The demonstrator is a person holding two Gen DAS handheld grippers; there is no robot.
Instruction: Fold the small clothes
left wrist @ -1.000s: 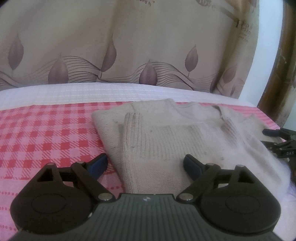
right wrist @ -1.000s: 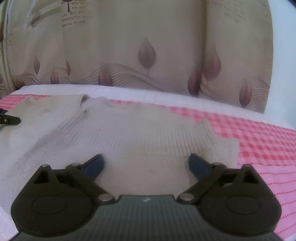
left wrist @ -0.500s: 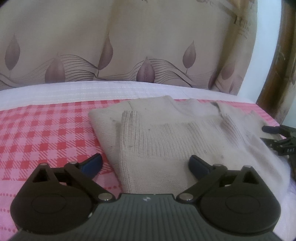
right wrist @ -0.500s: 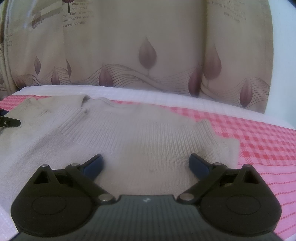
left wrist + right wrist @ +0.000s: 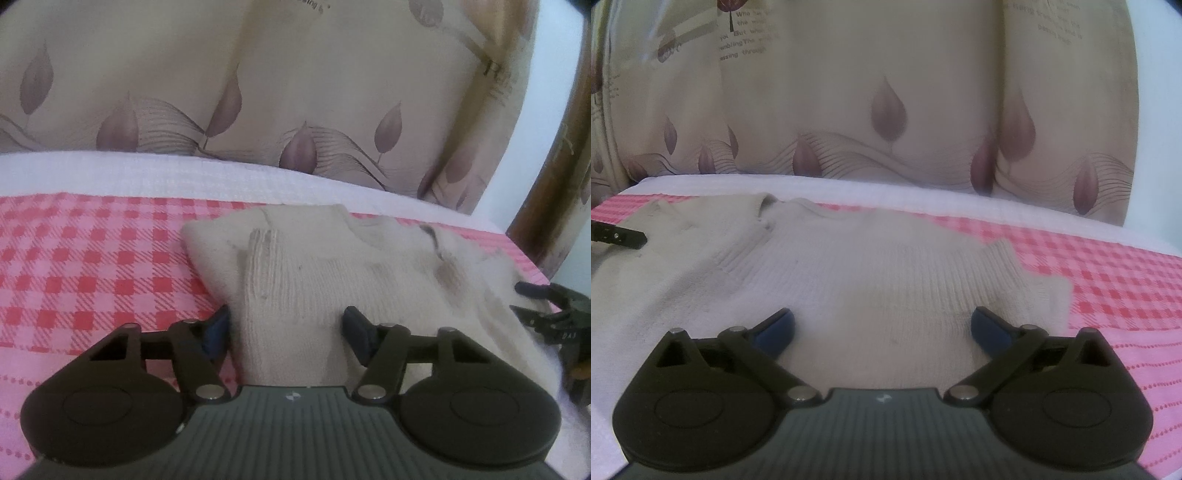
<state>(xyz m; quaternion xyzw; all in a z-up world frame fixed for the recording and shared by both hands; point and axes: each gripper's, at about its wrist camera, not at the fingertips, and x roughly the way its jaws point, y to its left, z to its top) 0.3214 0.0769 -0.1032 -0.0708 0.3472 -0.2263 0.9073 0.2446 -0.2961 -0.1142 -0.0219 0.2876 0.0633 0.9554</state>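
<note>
Covering the far wall, a beige leaf-print curtain [image 5: 258, 92] hung behind a bed with a red-and-pink checked bedspread [image 5: 92, 277]. A small cream knitted sweater [image 5: 849, 266] lay flat on the bedspread with its sleeves folded in. The left gripper [image 5: 286, 328] had just been closing, and its jaws now pinched a bunched fold at the sweater's near left edge between the blue pads. The right gripper [image 5: 882, 328] sat low over the sweater's near right side, jaws spread wide with nothing between them.
</note>
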